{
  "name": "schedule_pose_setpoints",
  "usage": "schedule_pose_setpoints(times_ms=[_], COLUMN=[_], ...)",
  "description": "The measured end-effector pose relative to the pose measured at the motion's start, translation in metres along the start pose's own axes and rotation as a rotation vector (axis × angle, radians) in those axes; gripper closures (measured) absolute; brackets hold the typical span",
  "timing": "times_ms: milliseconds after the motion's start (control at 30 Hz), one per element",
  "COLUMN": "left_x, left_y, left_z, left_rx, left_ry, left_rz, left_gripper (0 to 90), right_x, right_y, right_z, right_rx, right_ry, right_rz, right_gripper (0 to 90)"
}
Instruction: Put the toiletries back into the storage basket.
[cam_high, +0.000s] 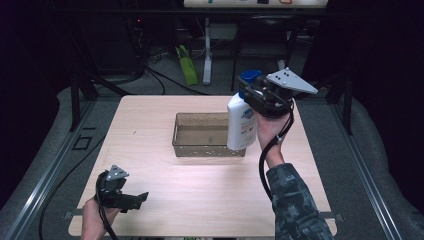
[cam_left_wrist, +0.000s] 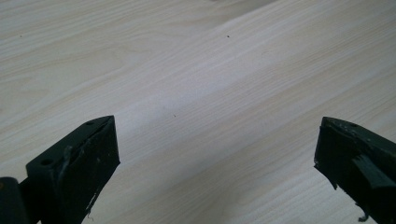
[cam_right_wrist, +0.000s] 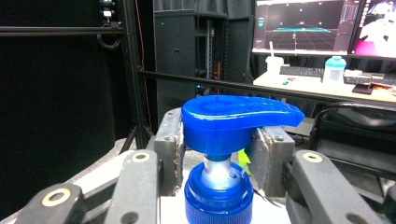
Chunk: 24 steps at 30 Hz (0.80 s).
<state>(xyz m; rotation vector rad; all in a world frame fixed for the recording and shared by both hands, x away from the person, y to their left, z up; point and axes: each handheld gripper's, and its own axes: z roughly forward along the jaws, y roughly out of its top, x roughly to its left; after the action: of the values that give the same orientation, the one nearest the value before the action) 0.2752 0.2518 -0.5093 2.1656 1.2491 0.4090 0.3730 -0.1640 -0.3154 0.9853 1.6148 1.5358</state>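
A white pump bottle (cam_high: 241, 125) with a blue pump head (cam_high: 249, 76) hangs upright in the air over the right end of a brown mesh basket (cam_high: 200, 150). My right gripper (cam_high: 248, 90) is shut on its neck just under the pump head (cam_right_wrist: 238, 119), with a grey pad (cam_right_wrist: 168, 149) on each side. The right gripper (cam_right_wrist: 219, 149) faces a dark room. My left gripper (cam_high: 142, 197) rests low at the table's front left, open, its jaws (cam_left_wrist: 215, 135) wide apart over bare wood.
The light wooden table (cam_high: 200, 200) carries the empty basket at its centre back. Dark frame posts and cables stand behind the table. In the right gripper view a desk (cam_right_wrist: 322, 84) with monitors lies far off.
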Motion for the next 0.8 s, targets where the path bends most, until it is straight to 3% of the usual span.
schedule_pose_setpoints(times_ms=[800], left_x=[-0.001], left_y=[0.001], left_z=[0.000], left_rx=[-0.002], left_ry=[-0.004], left_rz=[0.009], left_gripper=[0.0], right_x=[0.008], right_y=[-0.007], right_z=[0.023], right_rx=[0.018], right_ry=[-0.037], right_rz=[0.010], right_gripper=[58.8])
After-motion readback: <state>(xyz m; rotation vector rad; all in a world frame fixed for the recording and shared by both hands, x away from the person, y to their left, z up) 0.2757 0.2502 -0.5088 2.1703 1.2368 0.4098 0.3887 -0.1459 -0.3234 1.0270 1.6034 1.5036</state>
